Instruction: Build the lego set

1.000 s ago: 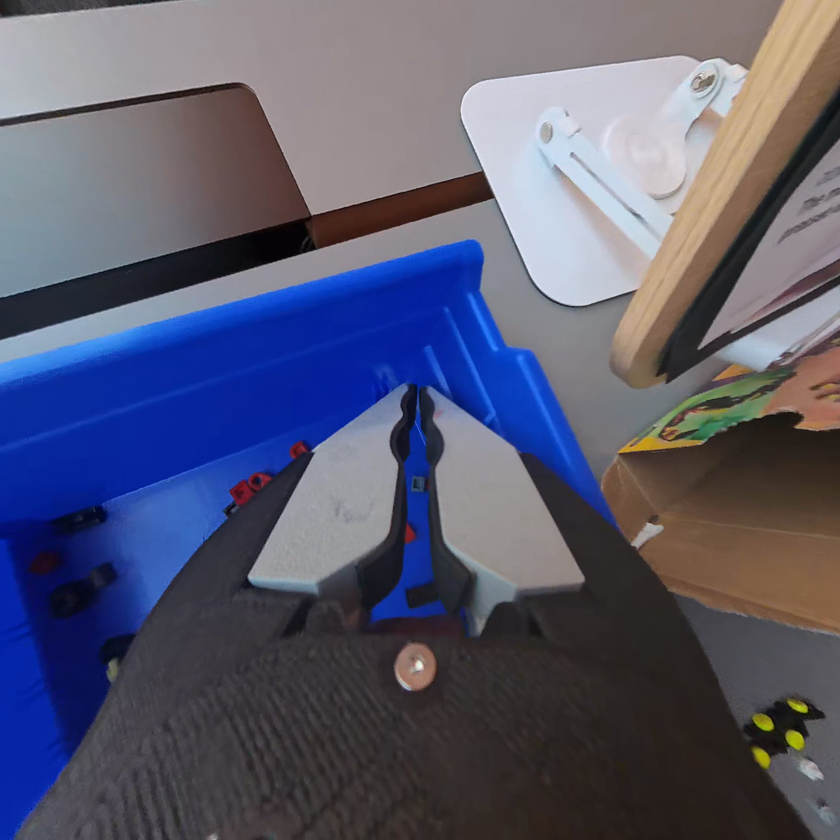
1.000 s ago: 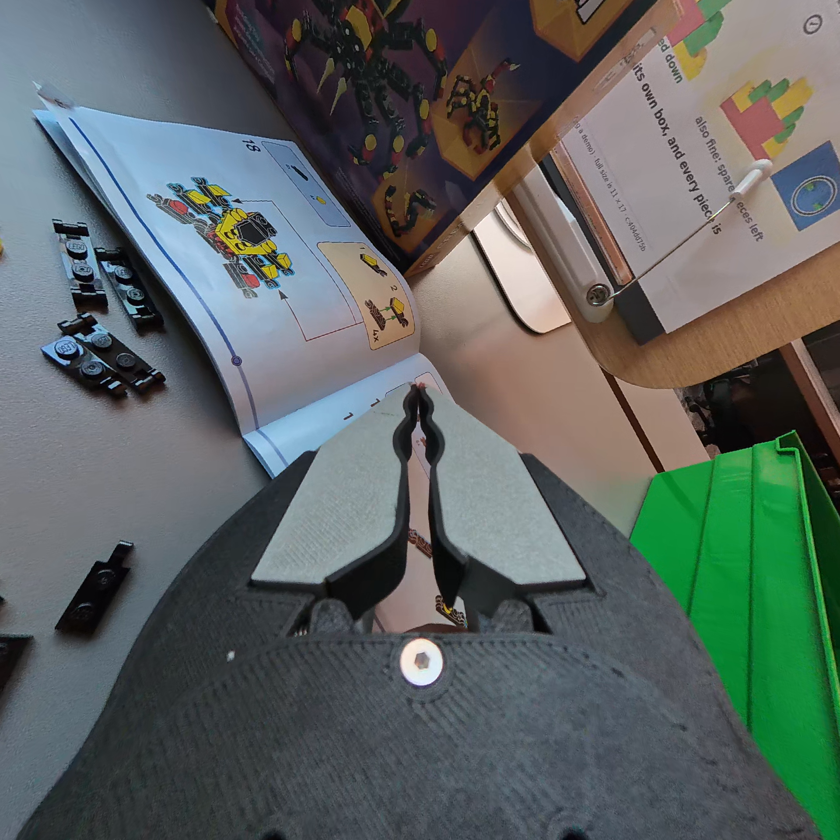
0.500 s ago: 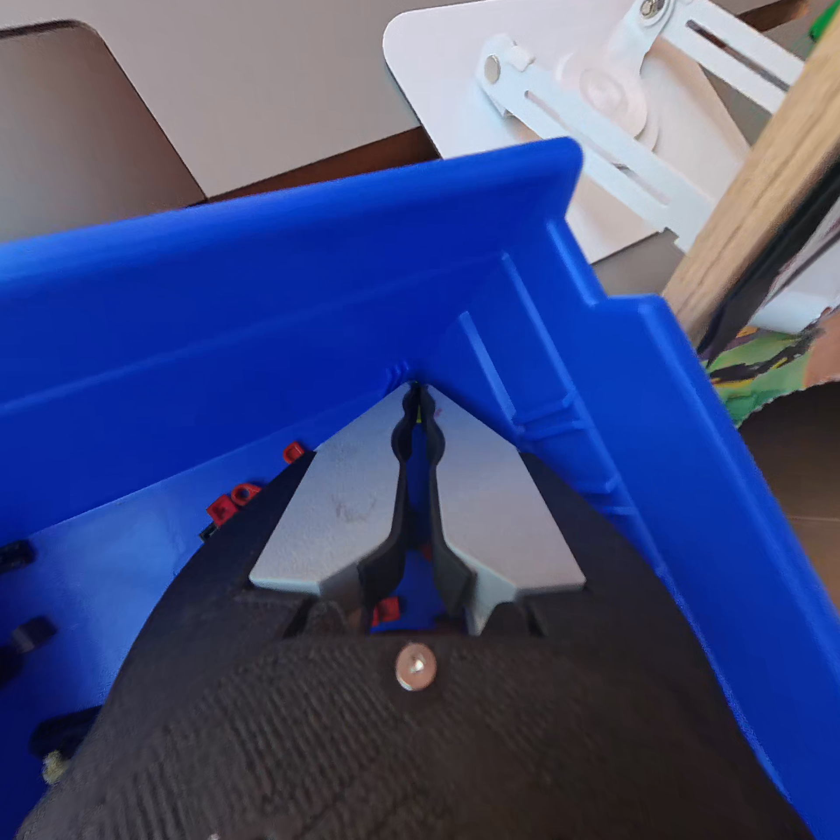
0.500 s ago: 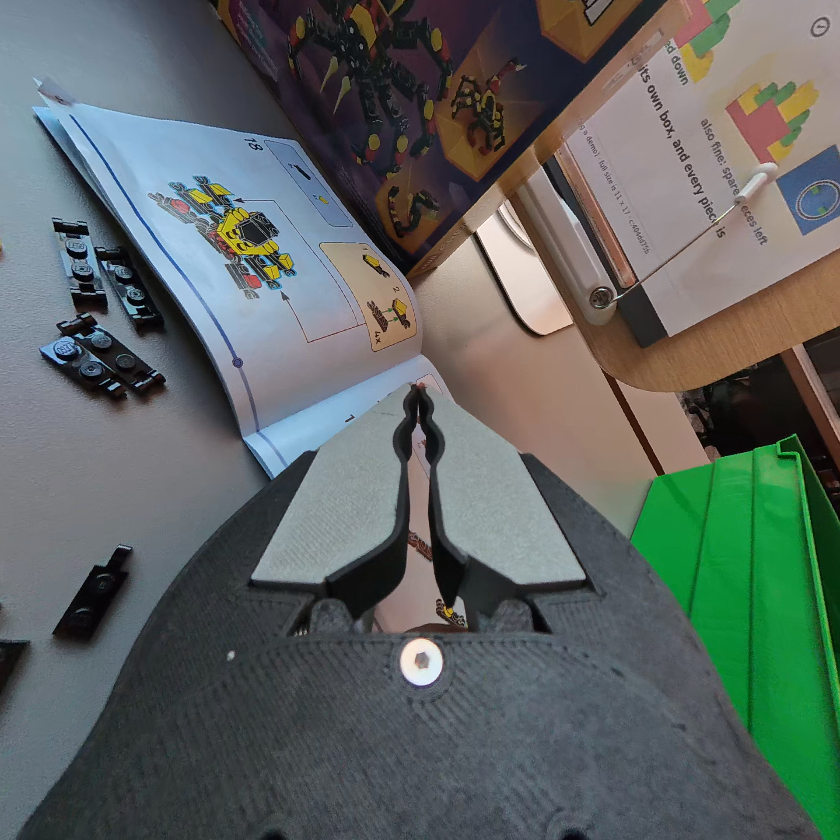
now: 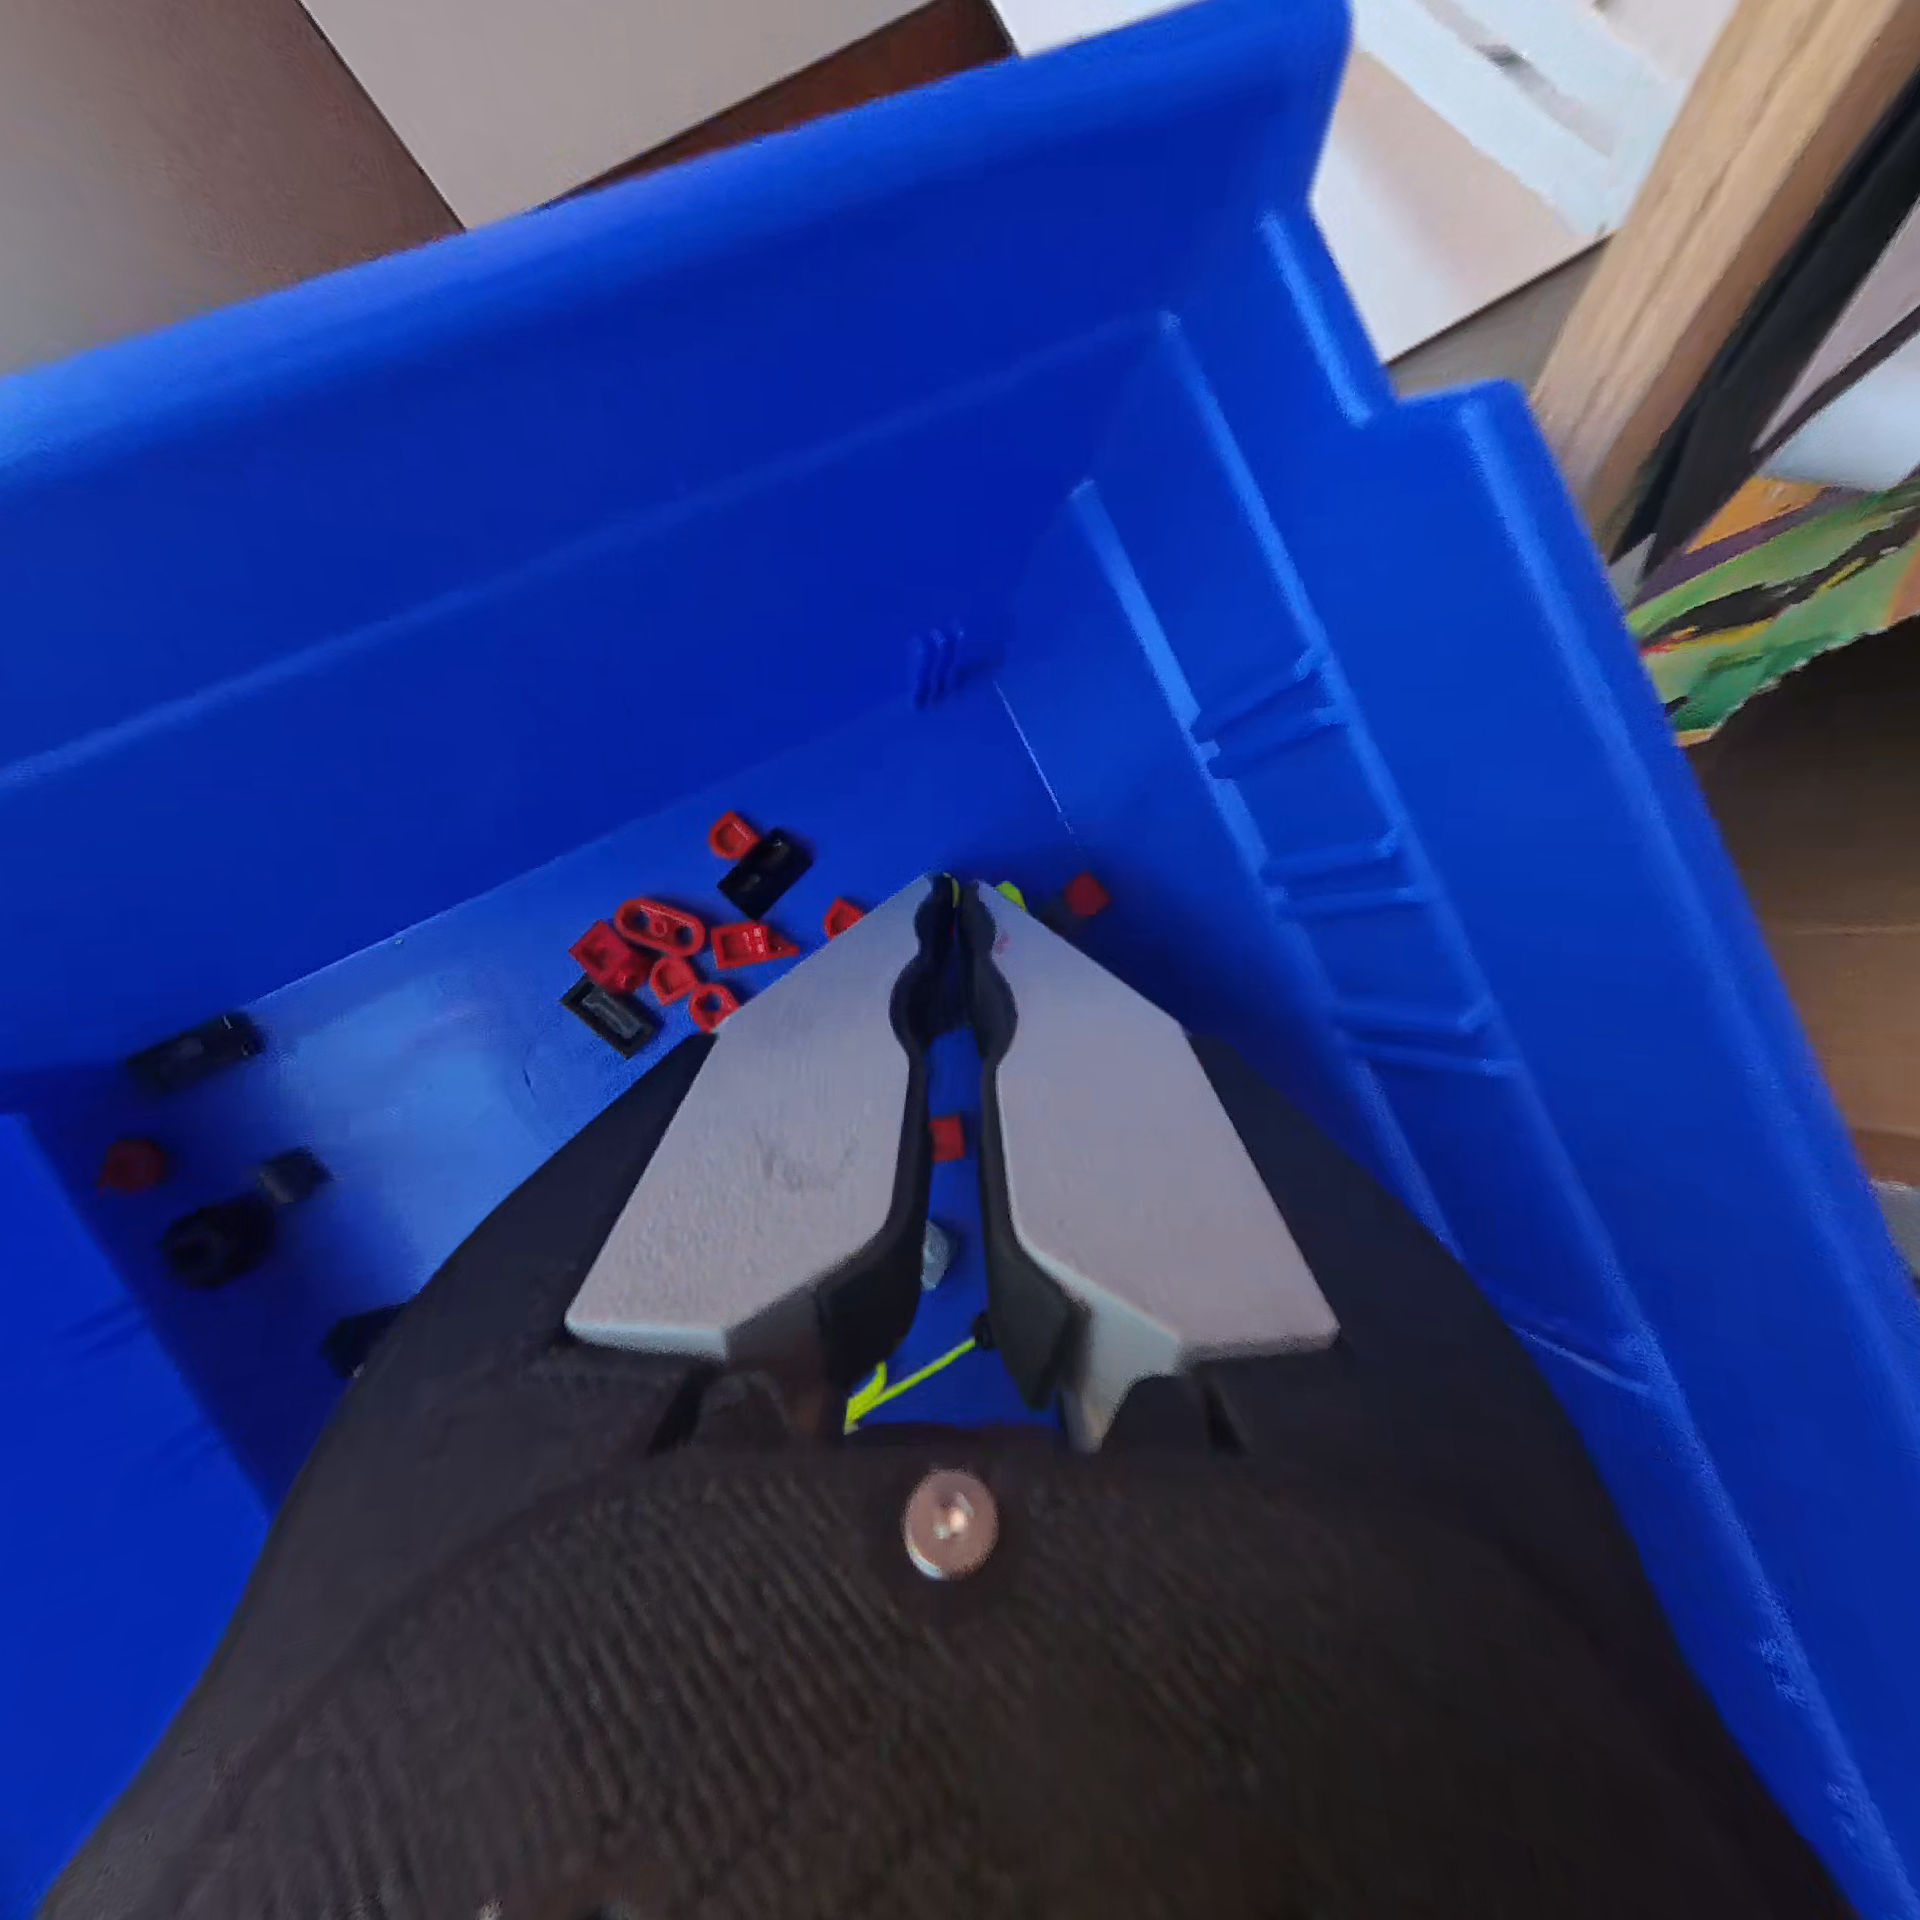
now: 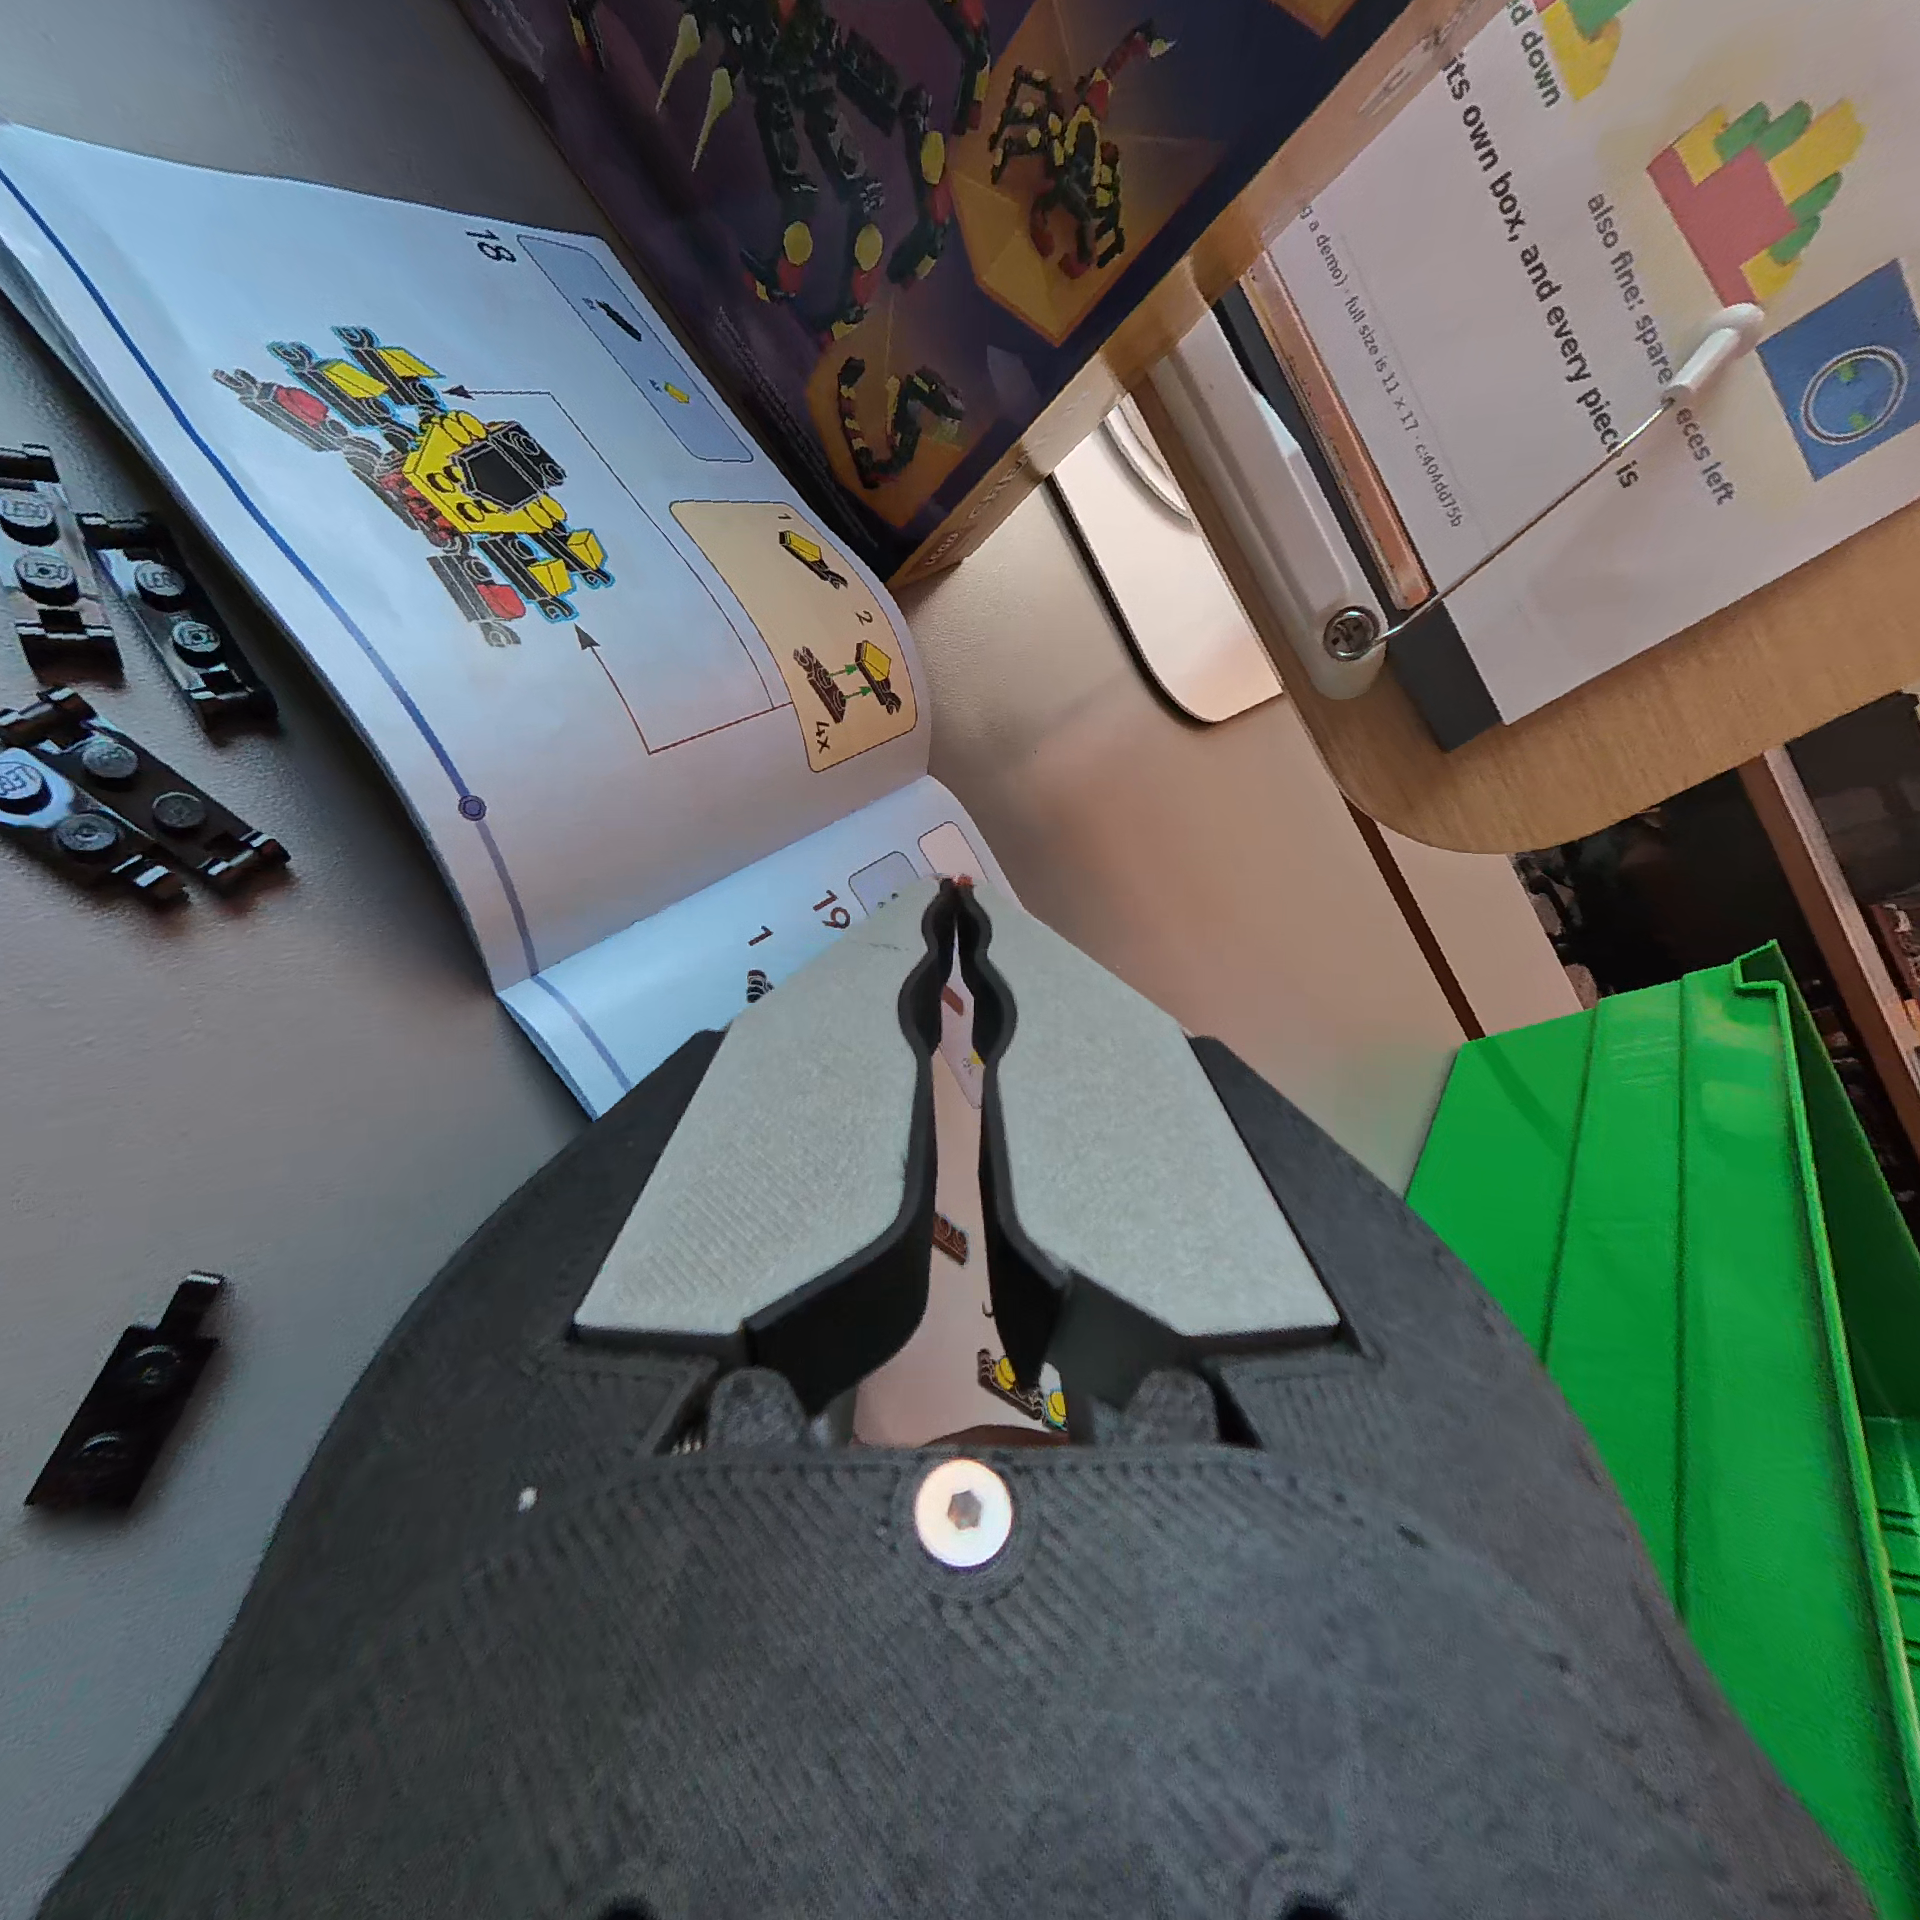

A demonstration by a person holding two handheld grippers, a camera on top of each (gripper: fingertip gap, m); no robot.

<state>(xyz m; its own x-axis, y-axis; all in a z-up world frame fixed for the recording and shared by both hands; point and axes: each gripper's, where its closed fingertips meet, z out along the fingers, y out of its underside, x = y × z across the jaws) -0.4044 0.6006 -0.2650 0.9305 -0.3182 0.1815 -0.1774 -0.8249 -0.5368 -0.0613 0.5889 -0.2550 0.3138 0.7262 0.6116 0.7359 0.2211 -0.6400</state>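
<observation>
My left gripper (image 5: pixel 954 896) is shut and hangs inside the blue bin (image 5: pixel 623 520), tips near its far right corner. Small red pieces (image 5: pixel 665 951) and black pieces (image 5: pixel 767 871) lie on the bin floor just left of the tips. A small yellow bit (image 5: pixel 1006 891) sits beside the tips; I cannot tell if it is held. My right gripper (image 6: pixel 956 894) is shut over the open instruction booklet (image 6: pixel 416 468). Black plates (image 6: pixel 114 800) lie on the grey table to its left, and one more (image 6: pixel 125 1392) lies nearer.
The set's box (image 6: pixel 883 208) stands behind the booklet. A wooden clipboard with a printed sheet (image 6: pixel 1662 312) stands at the right, and a green bin (image 6: pixel 1683 1351) stands below it. Right of the blue bin is an open cardboard box (image 5: pixel 1818 831). Tip to tip, the grippers are about 35 cm apart.
My left gripper has moved forward and down into the blue bin, so its floor and the red pieces now show. The right gripper has barely moved.
</observation>
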